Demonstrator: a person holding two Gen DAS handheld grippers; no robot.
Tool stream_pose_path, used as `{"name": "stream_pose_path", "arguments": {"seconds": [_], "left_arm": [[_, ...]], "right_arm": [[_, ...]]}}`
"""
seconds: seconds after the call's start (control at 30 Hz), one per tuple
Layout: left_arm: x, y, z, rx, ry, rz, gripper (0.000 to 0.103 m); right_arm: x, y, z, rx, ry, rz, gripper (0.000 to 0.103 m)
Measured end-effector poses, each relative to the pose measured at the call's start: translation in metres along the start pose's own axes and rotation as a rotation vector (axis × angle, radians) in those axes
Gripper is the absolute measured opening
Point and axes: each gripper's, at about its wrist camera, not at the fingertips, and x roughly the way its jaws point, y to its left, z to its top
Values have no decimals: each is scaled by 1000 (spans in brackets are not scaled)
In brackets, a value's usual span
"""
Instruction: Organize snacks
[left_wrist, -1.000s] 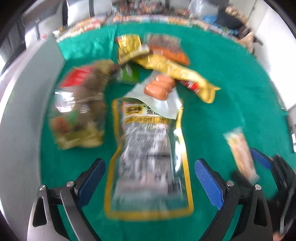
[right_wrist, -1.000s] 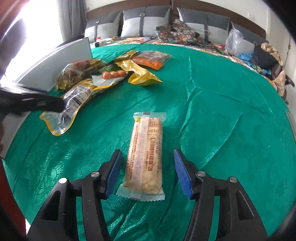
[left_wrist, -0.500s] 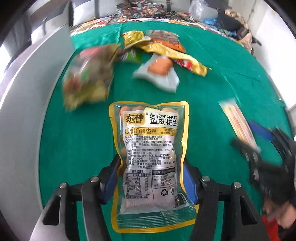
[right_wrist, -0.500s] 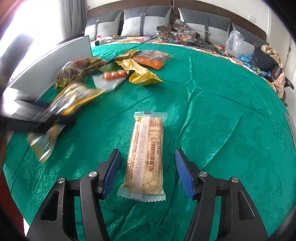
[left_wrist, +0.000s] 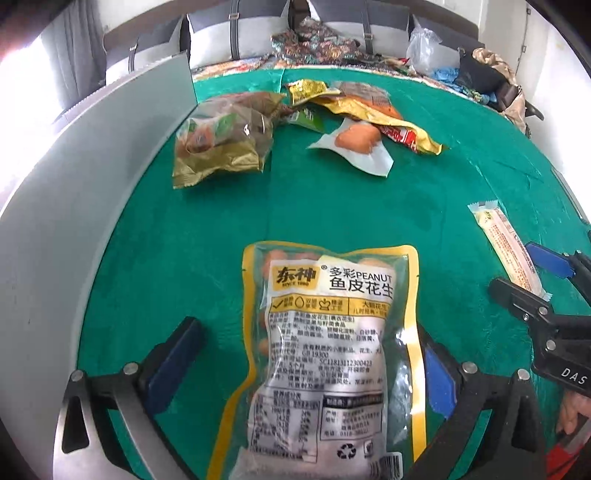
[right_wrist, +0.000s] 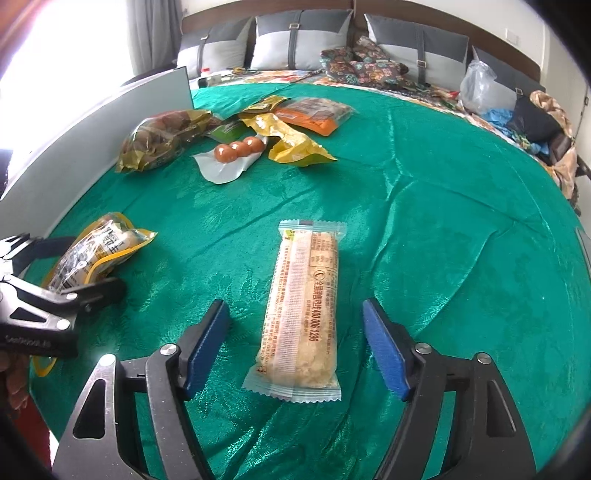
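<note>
A clear, yellow-edged peanut bag (left_wrist: 328, 350) lies on the green cloth between the wide-open fingers of my left gripper (left_wrist: 306, 369); it also shows in the right wrist view (right_wrist: 92, 254). The fingers stand apart from the bag's sides. A long wrapped biscuit bar (right_wrist: 303, 306) lies flat between the open fingers of my right gripper (right_wrist: 295, 343), untouched; it shows at the right of the left wrist view (left_wrist: 506, 251).
A pile of snacks lies at the far side: a brown nut bag (right_wrist: 162, 136), a sausage pack (right_wrist: 232, 155), yellow (right_wrist: 291, 140) and orange (right_wrist: 314, 110) packets. A grey board (left_wrist: 55, 221) runs along the left edge. Pillows and clutter lie behind.
My left gripper closed on the peanut bag, dragged it toward the near edge away from the pile, then opened and let it go. The right gripper stayed open around the bar.
</note>
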Motion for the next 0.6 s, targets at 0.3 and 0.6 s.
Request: {"name": "stream_pose_path", "arguments": {"seconds": [0.3,0.6], "left_arm": [[5,-7,3,-8,-18,7,103],[6,-7,2,-8,-18,7,103]], "right_arm": [[1,4,0,-17,7,6,82],[2,4,0,-19,12,8,86]]}}
